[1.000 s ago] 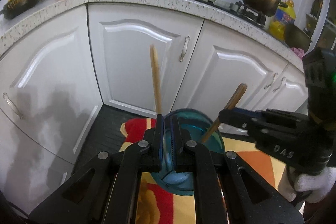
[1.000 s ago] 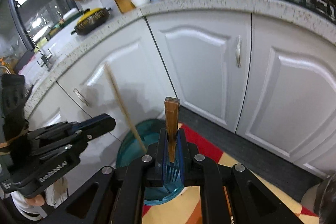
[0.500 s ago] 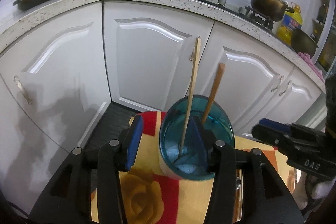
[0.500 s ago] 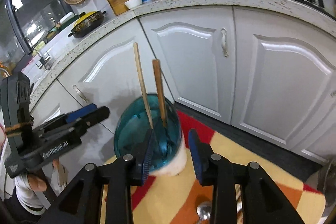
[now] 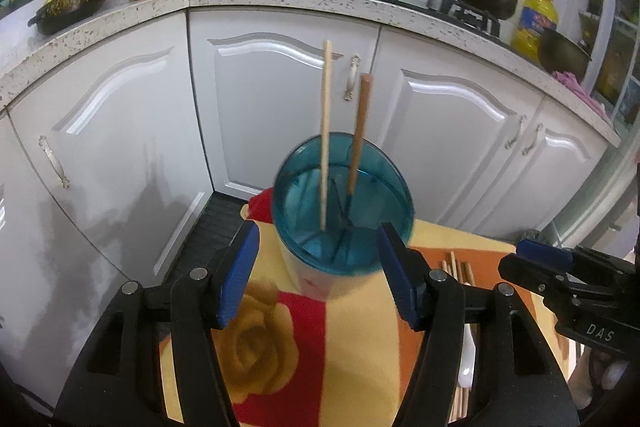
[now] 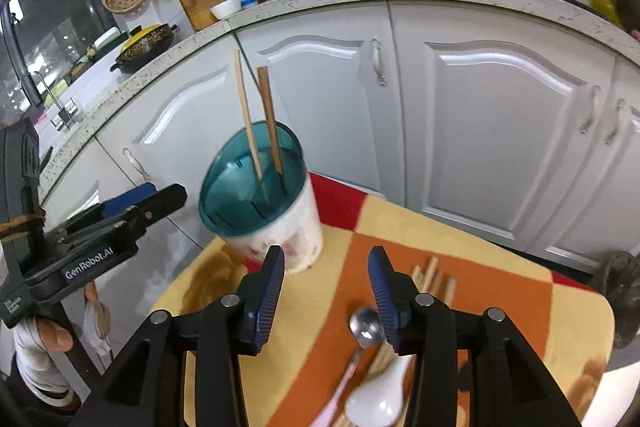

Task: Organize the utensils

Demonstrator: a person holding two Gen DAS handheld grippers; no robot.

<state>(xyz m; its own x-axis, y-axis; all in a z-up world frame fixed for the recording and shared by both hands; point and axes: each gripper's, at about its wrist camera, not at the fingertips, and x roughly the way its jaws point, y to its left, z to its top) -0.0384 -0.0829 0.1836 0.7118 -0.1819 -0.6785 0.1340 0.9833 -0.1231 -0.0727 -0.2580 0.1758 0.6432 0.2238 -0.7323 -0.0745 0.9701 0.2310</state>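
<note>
A white utensil holder with a teal slotted top [image 5: 344,211] [image 6: 256,187] stands on the table's far corner. A pale chopstick [image 5: 325,123] [image 6: 247,115] and a brown-handled fork [image 5: 359,127] [image 6: 269,115] stand upright in it. My left gripper [image 5: 316,275] is open and empty just in front of the holder. My right gripper [image 6: 326,291] is open and empty, right of the holder, above a metal spoon [image 6: 362,323], a white ceramic spoon [image 6: 380,395] and several wooden chopsticks [image 6: 430,275] lying on the cloth.
The table has a red, yellow and orange patterned cloth [image 5: 280,347] [image 6: 500,291]. White kitchen cabinets [image 5: 280,99] [image 6: 480,115] stand close behind it, under a speckled counter with pans. Each gripper shows in the other's view: the right gripper [image 5: 576,291], the left gripper [image 6: 104,227].
Both grippers have opened, letting go of the chopstick and the fork into the holder, and have drawn back from it. The utensils now stand free.
</note>
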